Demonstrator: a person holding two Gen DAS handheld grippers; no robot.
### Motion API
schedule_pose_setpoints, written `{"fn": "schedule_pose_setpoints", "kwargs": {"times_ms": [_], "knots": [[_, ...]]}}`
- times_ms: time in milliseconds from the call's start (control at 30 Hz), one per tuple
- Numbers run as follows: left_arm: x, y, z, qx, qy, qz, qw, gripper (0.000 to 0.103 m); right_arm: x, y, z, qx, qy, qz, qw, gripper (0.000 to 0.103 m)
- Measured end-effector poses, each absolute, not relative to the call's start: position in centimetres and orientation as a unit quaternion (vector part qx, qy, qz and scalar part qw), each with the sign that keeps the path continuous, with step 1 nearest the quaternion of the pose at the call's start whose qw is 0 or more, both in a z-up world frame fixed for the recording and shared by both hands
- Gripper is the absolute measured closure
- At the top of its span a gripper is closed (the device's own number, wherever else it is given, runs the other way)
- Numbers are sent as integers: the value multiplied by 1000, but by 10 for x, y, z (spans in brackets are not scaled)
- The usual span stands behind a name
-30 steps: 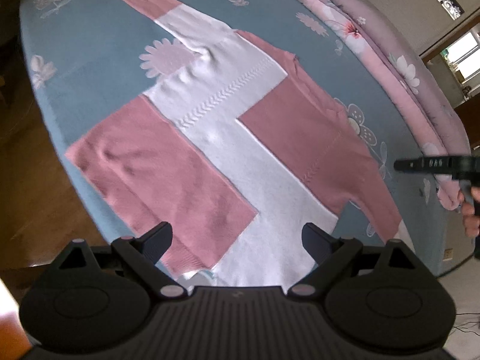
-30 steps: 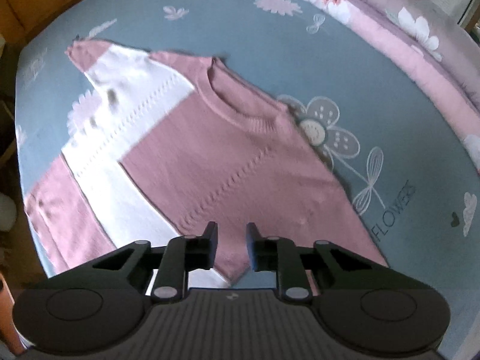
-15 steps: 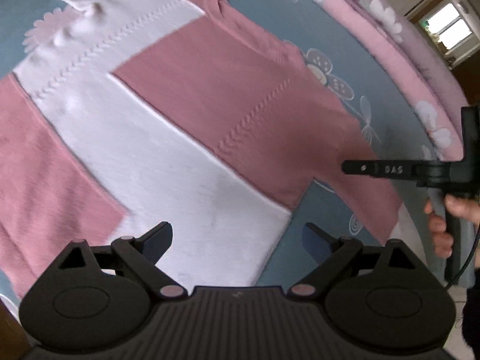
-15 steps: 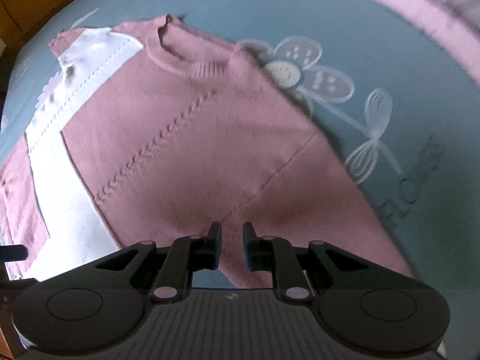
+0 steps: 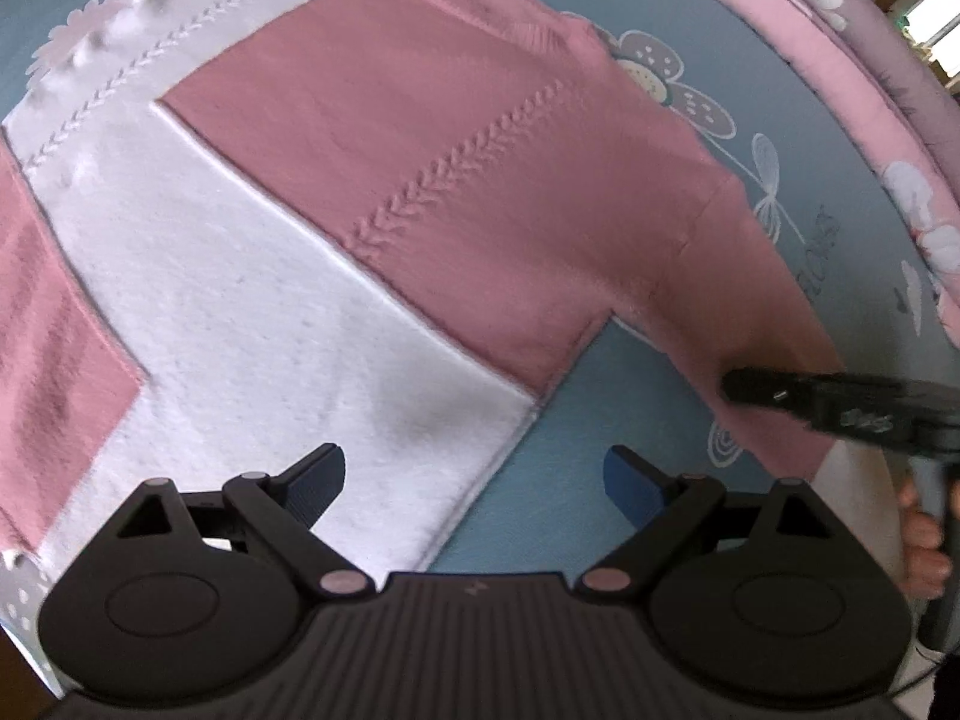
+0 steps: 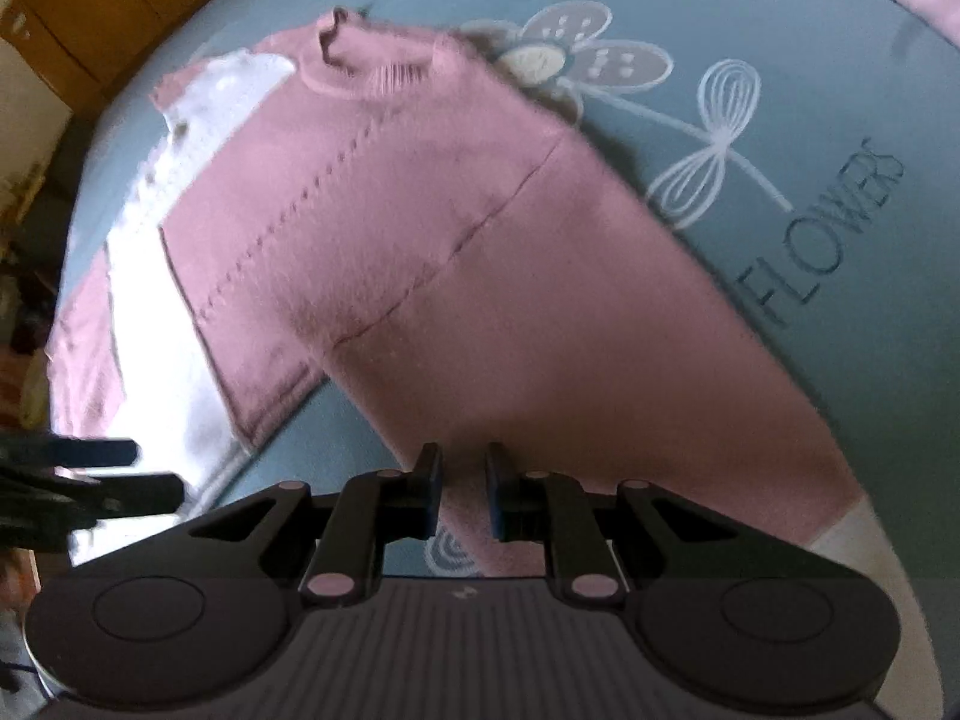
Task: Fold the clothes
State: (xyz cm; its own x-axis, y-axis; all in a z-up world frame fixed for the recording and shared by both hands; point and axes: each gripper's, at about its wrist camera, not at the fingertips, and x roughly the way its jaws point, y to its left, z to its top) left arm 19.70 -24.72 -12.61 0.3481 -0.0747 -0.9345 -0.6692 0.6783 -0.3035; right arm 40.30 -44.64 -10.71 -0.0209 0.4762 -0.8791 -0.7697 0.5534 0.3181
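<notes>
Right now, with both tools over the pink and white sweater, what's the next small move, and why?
Probably lower the right tool onto the sleeve lying flat under it. Its narrow gap holds nothing, and the left tool hangs wide open above the hem.

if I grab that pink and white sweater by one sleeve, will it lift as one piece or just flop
The sweater will probably flop: it is soft knit, lying flat on the bedsheet. Lifted by the sleeve, the body would likely trail and drag. Its fuzzy surface suggests it won't slip easily.
</notes>
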Motion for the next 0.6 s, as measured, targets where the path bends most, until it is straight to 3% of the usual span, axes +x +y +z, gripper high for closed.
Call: {"fn": "schedule_pose_setpoints", "kwargs": {"times_ms": [100,200,333,567,600], "knots": [[204,-256,-131,-354,538,204,738,10,420,-451,-89,-123,511,463,714,69],[211,-266,-133,-354,541,191,739,10,447,-441,-73,-137,458,455,751,64],[218,-272,-133,-353,539,184,743,10,488,-416,-78,-112,467,458,748,57],[211,-267,-137,-364,534,199,737,10,497,-388,-110,-138,486,476,720,60],[210,-266,-138,-367,533,201,735,10,496,-388,-113,-138,485,483,716,80]]}}
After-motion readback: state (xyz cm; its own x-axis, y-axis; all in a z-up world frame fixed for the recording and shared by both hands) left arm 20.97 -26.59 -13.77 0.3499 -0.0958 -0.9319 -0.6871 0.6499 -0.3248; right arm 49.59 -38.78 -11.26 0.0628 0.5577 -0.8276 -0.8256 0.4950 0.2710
